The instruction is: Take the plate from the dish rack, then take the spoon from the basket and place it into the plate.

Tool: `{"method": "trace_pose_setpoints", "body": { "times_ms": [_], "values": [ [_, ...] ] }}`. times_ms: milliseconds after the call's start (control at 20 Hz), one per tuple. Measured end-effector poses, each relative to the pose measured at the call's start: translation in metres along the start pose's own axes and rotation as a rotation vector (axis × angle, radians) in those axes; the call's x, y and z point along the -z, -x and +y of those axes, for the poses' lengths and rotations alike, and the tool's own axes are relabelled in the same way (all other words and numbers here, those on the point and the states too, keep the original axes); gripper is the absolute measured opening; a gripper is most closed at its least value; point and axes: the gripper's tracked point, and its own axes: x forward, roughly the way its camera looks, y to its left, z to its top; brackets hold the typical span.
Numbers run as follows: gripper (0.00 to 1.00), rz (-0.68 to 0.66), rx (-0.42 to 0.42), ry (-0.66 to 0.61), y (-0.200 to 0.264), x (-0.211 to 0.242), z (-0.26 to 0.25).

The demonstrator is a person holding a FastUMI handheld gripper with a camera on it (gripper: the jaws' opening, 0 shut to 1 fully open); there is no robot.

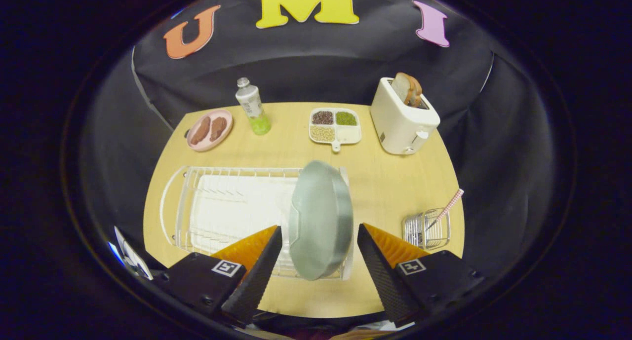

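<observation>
- We are looking down the gripper [318, 261] at a pale wooden table [395, 187], and the two black ridged fingers [256, 276] are spread wide at the bottom of the frame, released and gripping nothing.
- The grey-green round plate [320, 219] is standing on edge at the right end of the white wire dish rack [232, 211], dead centre in the frame, its lower rim sitting between the fingers.
- It is standing upright because the rack's wires are propping it there, which leaves its thin rim open to a pinch from both sides.
- We judge neither finger is touching the plate yet; a gap is showing on each side.
- The spoon with the pink checked handle [447, 210] is leaning in the small wire basket [427, 229] at lower right, just beyond the right finger, handle tilted up and outward so it is easy to reach later.
- At the top of the table, well clear of the work: a pink plate with brown pieces [210, 129] upper left, a clear bottle with green liquid [253, 107], a white divided tray of beans [335, 125], and a white toaster holding bread [402, 117] upper right.
- The hand is holding the tool angled down towards the table, fingers level and straddling the plate: a lined-up approach, we judge.
</observation>
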Motion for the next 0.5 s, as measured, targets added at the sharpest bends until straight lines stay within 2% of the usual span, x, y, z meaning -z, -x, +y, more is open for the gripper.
{"method": "trace_pose_setpoints", "body": {
  "times_ms": [200, 300, 500],
  "values": [
    [0.86, 0.100, 0.070, 0.041, -0.012, -0.008, -0.007],
    [0.74, 0.116, 0.085, 0.051, -0.016, -0.010, -0.010],
    [0.30, 0.163, 0.149, -0.013, -0.023, -0.009, -0.022]
  ]
}}
